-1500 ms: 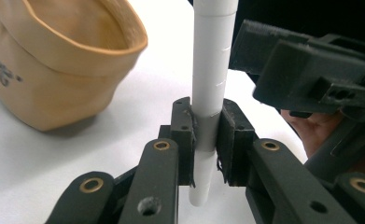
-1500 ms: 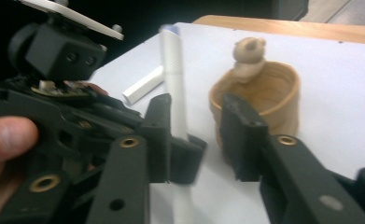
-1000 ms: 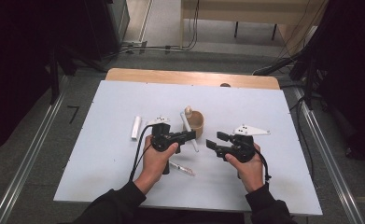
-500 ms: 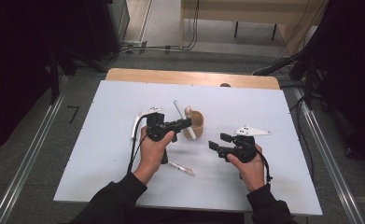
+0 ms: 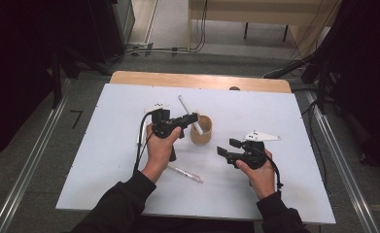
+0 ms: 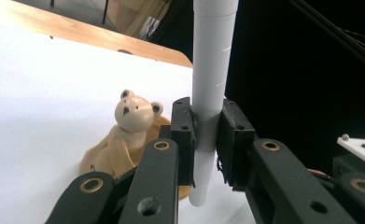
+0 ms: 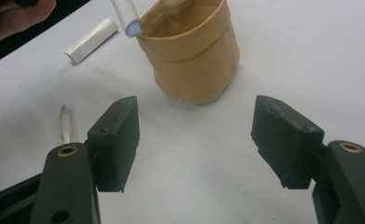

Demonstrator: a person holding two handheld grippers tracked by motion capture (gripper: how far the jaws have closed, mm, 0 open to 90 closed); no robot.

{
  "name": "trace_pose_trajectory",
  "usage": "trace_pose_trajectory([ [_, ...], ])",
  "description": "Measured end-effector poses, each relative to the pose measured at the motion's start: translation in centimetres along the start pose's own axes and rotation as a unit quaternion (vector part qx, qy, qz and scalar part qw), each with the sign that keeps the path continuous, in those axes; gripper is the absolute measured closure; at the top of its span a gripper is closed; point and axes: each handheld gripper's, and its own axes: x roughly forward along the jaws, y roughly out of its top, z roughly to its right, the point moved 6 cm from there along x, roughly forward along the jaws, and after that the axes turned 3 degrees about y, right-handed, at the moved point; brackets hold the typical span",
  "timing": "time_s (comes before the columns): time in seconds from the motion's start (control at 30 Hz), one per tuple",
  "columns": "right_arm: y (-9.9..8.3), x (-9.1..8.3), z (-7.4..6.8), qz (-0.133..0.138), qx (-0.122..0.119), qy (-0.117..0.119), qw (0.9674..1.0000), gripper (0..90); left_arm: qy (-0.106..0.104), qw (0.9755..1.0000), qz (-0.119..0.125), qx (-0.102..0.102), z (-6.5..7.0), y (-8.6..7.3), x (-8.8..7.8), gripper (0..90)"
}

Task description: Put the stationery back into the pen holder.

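1. Left forearm in a dark sleeve, coming in from the bottom edge of the high view and angled up toward the middle of the white table (image 5: 105,160); left hand (image 5: 159,145) wrapped round the handle, a black cable looping down beside the wrist.
2. Left gripper (image 5: 193,118) held level above the tabletop, pointing right at the tan cup (image 5: 201,130); jaws clamped on a white tube (image 5: 189,114).
3. In the left gripper view, white tube (image 6: 211,88) upright between the pads, its lower end sticking out just below them, with the bear figure (image 6: 132,122) on the cup behind it.
4. In the high view, tube tilted, lower end just over the cup's rim; whether touching it, unclear.
5. Clear pen (image 5: 185,173) flat on the table between the two forearms, near the left wrist.
6. Right hand (image 5: 258,167) low, at the table's right half, wrist bent, holding the right gripper (image 5: 228,148) aimed left and forward at the cup.
7. Right gripper (image 7: 196,135) jaws wide apart, nothing between the pads but bare tabletop; cup (image 7: 192,60) well ahead of them.
8. Second white tube (image 7: 91,41) lying flat beyond the cup's left side in the right gripper view.
9. No readable brand, label or writing on any of these.
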Motion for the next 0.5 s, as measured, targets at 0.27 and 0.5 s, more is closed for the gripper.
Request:
trace_pose_trajectory([
  [0.27,0.0,0.0,0.0,-0.001,0.001,0.001,1.0000,31.1,0.019,0.9996,0.007,0.019,-0.3,0.2,0.7,79.3],
  [0.5,-0.1,0.1,0.1,-0.003,-0.001,0.000,1.0000,31.1,0.038,0.9985,0.012,0.037,-0.5,0.0,1.4,79.3],
])
